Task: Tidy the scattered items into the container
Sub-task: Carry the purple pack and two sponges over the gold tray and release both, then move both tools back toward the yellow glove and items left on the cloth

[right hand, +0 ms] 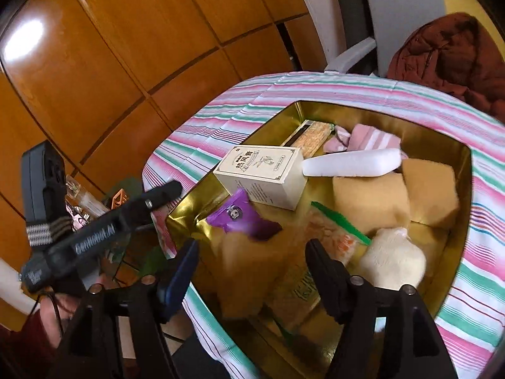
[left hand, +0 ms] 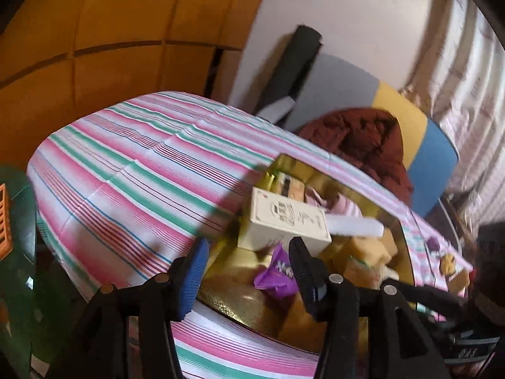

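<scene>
From the left wrist: shows the left gripper (left hand: 249, 271) about half open, with nothing between the jaws. Hangs over the near edge of the gold tin (left hand: 407, 237), which sits on a striped cloth (left hand: 126, 158). Points down and forward at a cream box (left hand: 284, 221) lying tilted on the pile, long side running left to right. Just below the box, a crinkly purple packet (left hand: 277, 271), right in front of the jaws. Off to the right, outside the tin, a few small blurry bits (left hand: 448, 262) on the cloth, too fuzzy to name; probably the next things to pick up. Lie well to the right of this gripper, so likely a job for the other hand. From the right wrist: shows the right gripper (right hand: 252, 262) also about half open and holding nothing. Looks straight down into the tin, already quite full: yellow sponges (right hand: 372, 202), a white foam stick (right hand: 350, 162), a pink sock (right hand: 363, 139), a fluffy white toy (right hand: 391, 259). No sign here of the bits left outside.
</scene>
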`<state>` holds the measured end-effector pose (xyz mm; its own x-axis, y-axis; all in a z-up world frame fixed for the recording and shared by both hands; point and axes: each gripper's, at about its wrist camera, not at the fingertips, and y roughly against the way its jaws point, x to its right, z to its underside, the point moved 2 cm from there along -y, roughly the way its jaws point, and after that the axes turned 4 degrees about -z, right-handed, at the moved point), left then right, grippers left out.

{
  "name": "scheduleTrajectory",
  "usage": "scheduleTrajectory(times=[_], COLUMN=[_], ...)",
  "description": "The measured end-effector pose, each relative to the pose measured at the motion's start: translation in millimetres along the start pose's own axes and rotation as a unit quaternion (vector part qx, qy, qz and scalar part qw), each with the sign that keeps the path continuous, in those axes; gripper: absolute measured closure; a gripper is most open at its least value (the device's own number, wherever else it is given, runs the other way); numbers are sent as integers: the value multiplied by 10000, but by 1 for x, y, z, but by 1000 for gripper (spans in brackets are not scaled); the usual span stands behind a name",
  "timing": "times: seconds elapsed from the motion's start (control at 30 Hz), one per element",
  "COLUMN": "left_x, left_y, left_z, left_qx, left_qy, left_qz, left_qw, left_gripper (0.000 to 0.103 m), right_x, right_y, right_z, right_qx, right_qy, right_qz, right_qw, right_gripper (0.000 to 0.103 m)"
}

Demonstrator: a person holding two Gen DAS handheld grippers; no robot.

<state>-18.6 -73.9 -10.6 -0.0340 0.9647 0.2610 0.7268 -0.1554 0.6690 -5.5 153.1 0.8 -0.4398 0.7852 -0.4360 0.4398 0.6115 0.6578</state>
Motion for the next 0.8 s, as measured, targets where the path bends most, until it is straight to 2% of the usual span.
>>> scheduleTrajectory(times=[0.2,0.5,0.63,0.8], left_x=[6,36,51,68], left_y=[3,7,11,16], left_z=[4,21,28,36], left_qx=[-8,-136,-118,-127], left_qy=[54,-150,-299,-425], left_qz=[54,356,478,601], left_qw=[10000,9992,9983,9972], left_gripper=[49,49,47,47], right_x=[-4,5,15,30], right_y=[18,39,52,69], right_z=[7,9,12,16], right_qx=[112,267,347,447], right_qy=[188,40,-20,-192], right_qz=[86,116,246,383], right_qw=[9997,9996,9991,9981], right_gripper=[32,32,26,25])
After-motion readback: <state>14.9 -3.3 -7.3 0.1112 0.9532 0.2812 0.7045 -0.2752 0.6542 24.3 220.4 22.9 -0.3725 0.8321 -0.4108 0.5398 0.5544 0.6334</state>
